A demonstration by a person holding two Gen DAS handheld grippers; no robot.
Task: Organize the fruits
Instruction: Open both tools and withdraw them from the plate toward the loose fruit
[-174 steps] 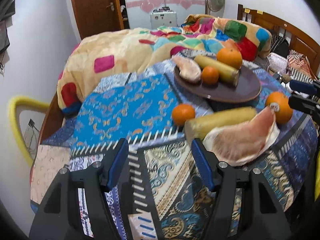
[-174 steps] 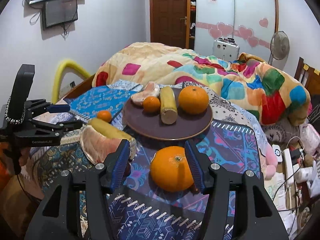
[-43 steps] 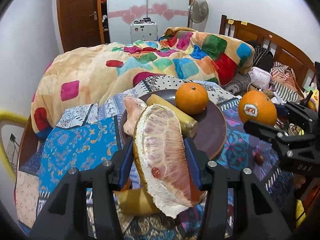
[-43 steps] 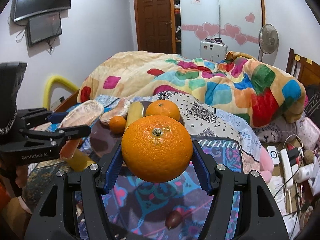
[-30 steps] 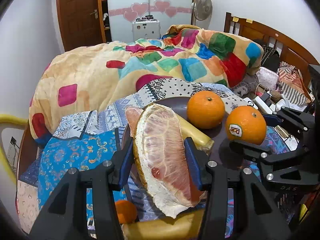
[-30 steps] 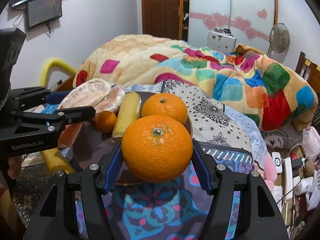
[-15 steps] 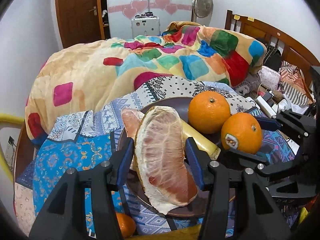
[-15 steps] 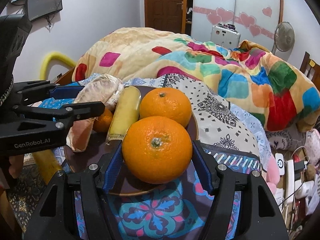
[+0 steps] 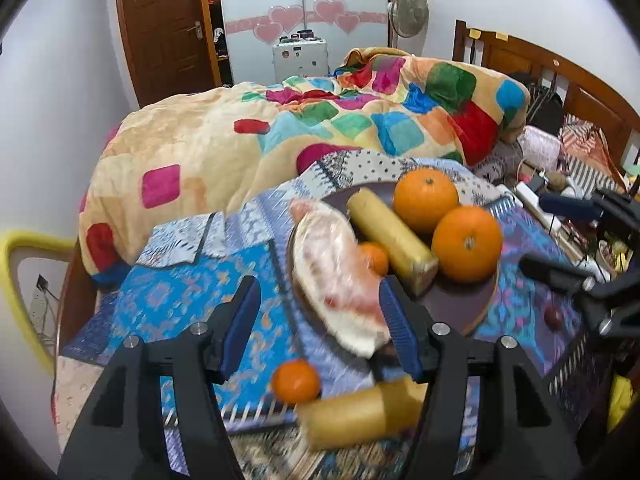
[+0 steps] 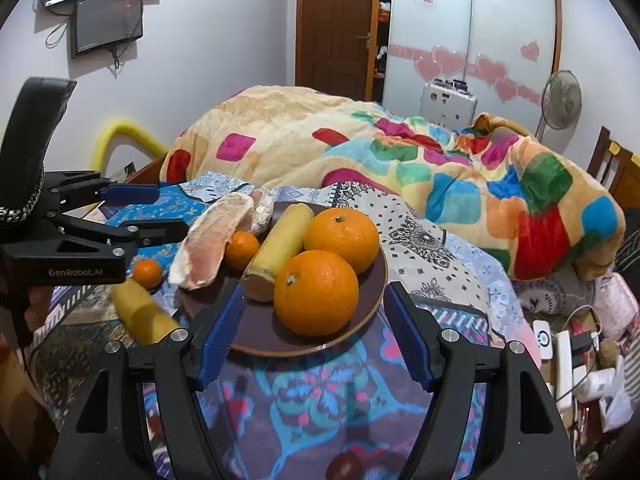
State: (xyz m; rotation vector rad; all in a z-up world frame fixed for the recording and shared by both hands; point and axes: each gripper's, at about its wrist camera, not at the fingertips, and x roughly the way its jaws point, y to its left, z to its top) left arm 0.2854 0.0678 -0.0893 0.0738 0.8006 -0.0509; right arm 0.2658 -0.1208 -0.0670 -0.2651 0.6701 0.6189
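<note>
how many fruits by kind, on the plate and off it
large oranges: 2
small oranges: 2
pomelo wedges: 2
yellow cylinders: 2
total: 8, with 6 on the plate

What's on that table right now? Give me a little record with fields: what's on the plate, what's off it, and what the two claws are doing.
plate: brown plate on a patterned cloth
on plate: two big oranges, small orange, yellow stick, two pomelo wedges
off plate: small mandarin, second yellow stick
left gripper: jaws opening, nothing gripped
right gripper: jaws opening, nothing gripped
</note>
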